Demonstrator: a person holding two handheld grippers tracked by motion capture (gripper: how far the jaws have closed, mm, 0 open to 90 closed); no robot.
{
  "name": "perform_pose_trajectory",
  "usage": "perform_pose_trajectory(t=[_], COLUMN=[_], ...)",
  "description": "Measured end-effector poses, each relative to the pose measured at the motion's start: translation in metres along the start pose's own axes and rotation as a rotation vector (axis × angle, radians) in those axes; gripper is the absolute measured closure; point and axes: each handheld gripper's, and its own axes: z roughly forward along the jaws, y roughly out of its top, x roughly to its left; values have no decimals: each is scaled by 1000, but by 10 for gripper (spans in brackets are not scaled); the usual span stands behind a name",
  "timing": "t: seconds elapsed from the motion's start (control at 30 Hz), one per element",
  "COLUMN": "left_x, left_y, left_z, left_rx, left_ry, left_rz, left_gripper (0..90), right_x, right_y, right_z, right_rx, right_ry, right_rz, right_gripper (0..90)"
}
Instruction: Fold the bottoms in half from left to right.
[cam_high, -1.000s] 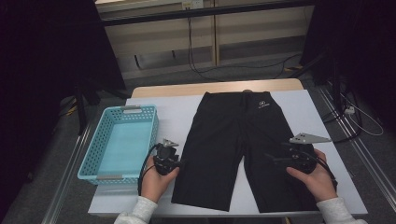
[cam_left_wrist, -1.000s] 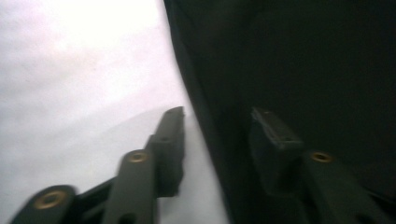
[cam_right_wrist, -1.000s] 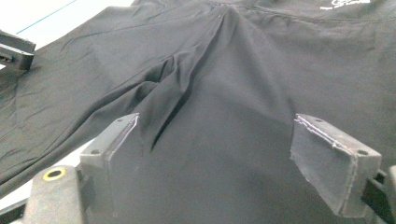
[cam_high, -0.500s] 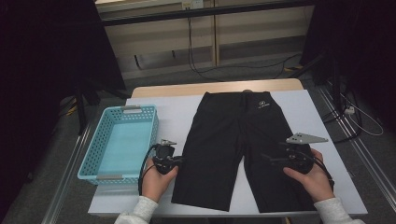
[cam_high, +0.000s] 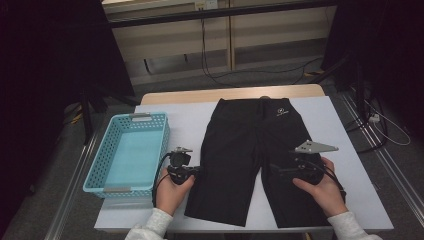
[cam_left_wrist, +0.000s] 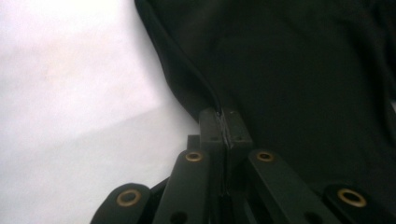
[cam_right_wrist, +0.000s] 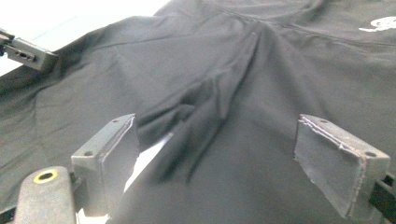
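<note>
Black shorts (cam_high: 250, 140) lie flat on the white table (cam_high: 180, 120), waistband away from me. My left gripper (cam_high: 196, 170) sits at the outer edge of the shorts' left leg. Its jaws have just been closing, and in the left gripper view the left gripper (cam_left_wrist: 225, 122) stands shut with the seamed edge of the shorts (cam_left_wrist: 303, 70) pinched between its pads. My right gripper (cam_high: 275, 169) lies over the right leg, pointing left. In the right gripper view it (cam_right_wrist: 217, 163) is open wide above the shorts (cam_right_wrist: 233, 70), near the crotch fold, gripping nothing.
A light blue plastic basket (cam_high: 100, 170) stands empty at the table's left side, close to my left hand. The left gripper's jaw (cam_right_wrist: 21, 51) appears far off in the right gripper view. Cables run across the floor beyond the table.
My right gripper has slid a little to the left over the right leg. The left hand has stayed at the shorts' edge.
</note>
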Motion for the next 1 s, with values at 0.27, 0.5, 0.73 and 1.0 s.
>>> perform_pose_trajectory(t=[0.27,0.5,0.73,1.0], left_x=[-4,-12,-17,-23], left_y=[1,3,3,4], left_z=[-3,-1,-1,1], left_rx=[-25,-41,-53,-67], left_ry=[-17,-34,-58,-105], left_rz=[15,37,42,66], left_gripper=[892,893,893,893], right_x=[15,30,42,50], right_y=[12,22,33,39], right_z=[23,48,70,85], right_rx=[28,38,44,44], right_ry=[13,34,30,40], right_rz=[-29,-47,-71,-71], right_gripper=[136,130,132,133])
